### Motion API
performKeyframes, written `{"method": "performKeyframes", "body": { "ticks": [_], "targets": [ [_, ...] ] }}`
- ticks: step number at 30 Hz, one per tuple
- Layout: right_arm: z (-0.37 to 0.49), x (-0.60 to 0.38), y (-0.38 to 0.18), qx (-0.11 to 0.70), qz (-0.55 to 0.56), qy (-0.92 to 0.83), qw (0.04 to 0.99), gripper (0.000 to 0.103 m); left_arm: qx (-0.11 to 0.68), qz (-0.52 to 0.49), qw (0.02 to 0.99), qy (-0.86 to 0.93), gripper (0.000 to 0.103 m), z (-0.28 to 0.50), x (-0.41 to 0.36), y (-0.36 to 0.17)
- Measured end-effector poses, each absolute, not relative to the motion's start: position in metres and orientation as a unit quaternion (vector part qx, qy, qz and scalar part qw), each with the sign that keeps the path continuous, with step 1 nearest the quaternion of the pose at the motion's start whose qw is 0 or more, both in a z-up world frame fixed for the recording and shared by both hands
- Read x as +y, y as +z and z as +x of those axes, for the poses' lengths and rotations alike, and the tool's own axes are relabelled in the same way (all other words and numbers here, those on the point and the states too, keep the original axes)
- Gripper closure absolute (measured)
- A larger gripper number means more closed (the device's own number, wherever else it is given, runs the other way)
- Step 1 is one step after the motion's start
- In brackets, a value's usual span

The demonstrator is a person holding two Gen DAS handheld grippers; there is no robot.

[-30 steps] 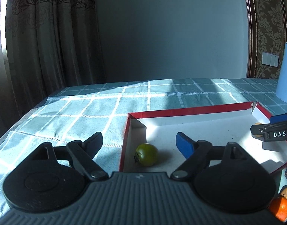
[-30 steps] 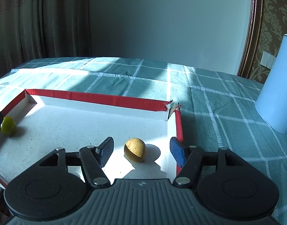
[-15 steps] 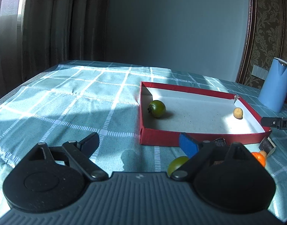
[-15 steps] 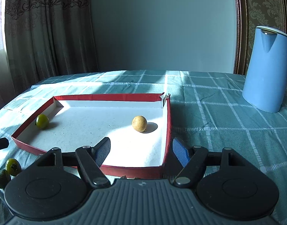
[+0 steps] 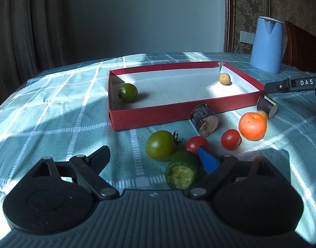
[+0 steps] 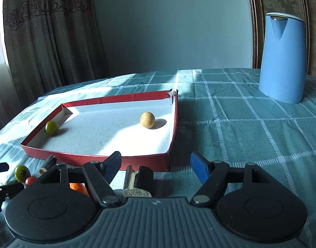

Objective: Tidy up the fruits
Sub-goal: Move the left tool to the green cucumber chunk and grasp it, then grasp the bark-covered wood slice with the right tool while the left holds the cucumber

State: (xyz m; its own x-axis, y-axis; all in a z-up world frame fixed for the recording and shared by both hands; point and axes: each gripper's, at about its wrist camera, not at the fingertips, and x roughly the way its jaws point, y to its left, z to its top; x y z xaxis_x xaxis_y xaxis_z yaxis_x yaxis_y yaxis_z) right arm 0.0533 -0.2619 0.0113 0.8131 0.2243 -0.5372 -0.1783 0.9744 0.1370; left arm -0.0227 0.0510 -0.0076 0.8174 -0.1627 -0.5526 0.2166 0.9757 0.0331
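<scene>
A red-walled white tray [image 5: 158, 118] [image 6: 95, 157] holds a green tomato [image 5: 128, 92] [image 6: 51, 127] at its left and a small tan fruit [image 5: 224, 79] [image 6: 147, 119] at its right. In front of it lie a green tomato [image 5: 160, 145], a cut cucumber piece [image 5: 181, 172], two red tomatoes [image 5: 196, 144] [image 5: 230, 139], an orange [image 5: 252, 126] and two dark log pieces [image 5: 204, 119] [image 5: 266, 105]. My left gripper [image 5: 155, 159] is open and empty, low over the cucumber and green tomato. My right gripper [image 6: 155, 166] is open and empty above a log piece [image 6: 138, 180].
A blue kettle [image 5: 266, 44] [image 6: 283, 59] stands at the back right on the teal checked tablecloth [image 5: 54, 107]. Curtains hang behind on the left. The right gripper's finger [image 5: 292, 84] reaches in over the tray's right corner in the left wrist view.
Both grippers have pulled back out of the tray toward the near table edge. The loose fruits in front of the tray have come into view. The fruits in the tray stay put.
</scene>
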Motion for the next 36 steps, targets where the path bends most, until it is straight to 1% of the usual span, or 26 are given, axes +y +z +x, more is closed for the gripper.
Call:
{"method": "performKeyframes", "body": {
  "ticks": [1,2,6,9,16,21,23,25,27,31,36],
  "targets": [
    [0.053,-0.262,0.011,0.286,0.039,0.104,0.952,0.029,0.287,0.052,0.951,-0.105,0.018,-0.023,0.049,-0.008],
    [0.052,-0.262,0.011,0.285,0.037,0.103,0.952,0.029,0.288,0.057,0.949,-0.111,0.019,-0.024,0.048,-0.009],
    [0.052,-0.262,0.011,0.284,0.037,0.102,0.953,0.029,0.287,0.065,0.946,-0.134,0.02,-0.027,0.045,-0.009],
    [0.052,-0.263,0.012,0.284,0.038,0.102,0.953,0.029,0.296,0.067,0.943,-0.139,0.027,-0.024,0.043,-0.011],
    [0.05,-0.264,0.013,0.279,0.038,0.097,0.955,0.029,0.3,0.063,0.939,-0.153,0.05,-0.026,0.044,-0.011],
    [0.05,-0.265,0.014,0.277,0.039,0.088,0.956,0.03,0.301,0.061,0.94,-0.148,0.062,-0.026,0.045,-0.01],
    [0.049,-0.267,0.014,0.278,0.043,0.085,0.956,0.032,0.3,0.061,0.941,-0.145,0.068,-0.026,0.046,-0.01],
    [0.048,-0.268,0.014,0.278,0.047,0.083,0.956,0.032,0.298,0.062,0.942,-0.141,0.072,-0.027,0.046,-0.01],
    [0.047,-0.273,0.014,0.273,0.057,0.075,0.957,0.034,0.296,0.063,0.943,-0.14,0.072,-0.027,0.046,-0.01],
    [0.047,-0.284,0.014,0.275,0.083,0.068,0.955,0.034,0.29,0.068,0.944,-0.14,0.073,-0.03,0.046,-0.009],
    [0.047,-0.283,0.007,0.299,0.09,0.095,0.945,0.034,0.282,0.061,0.946,-0.145,0.073,-0.034,0.049,-0.007]
  ]
}}
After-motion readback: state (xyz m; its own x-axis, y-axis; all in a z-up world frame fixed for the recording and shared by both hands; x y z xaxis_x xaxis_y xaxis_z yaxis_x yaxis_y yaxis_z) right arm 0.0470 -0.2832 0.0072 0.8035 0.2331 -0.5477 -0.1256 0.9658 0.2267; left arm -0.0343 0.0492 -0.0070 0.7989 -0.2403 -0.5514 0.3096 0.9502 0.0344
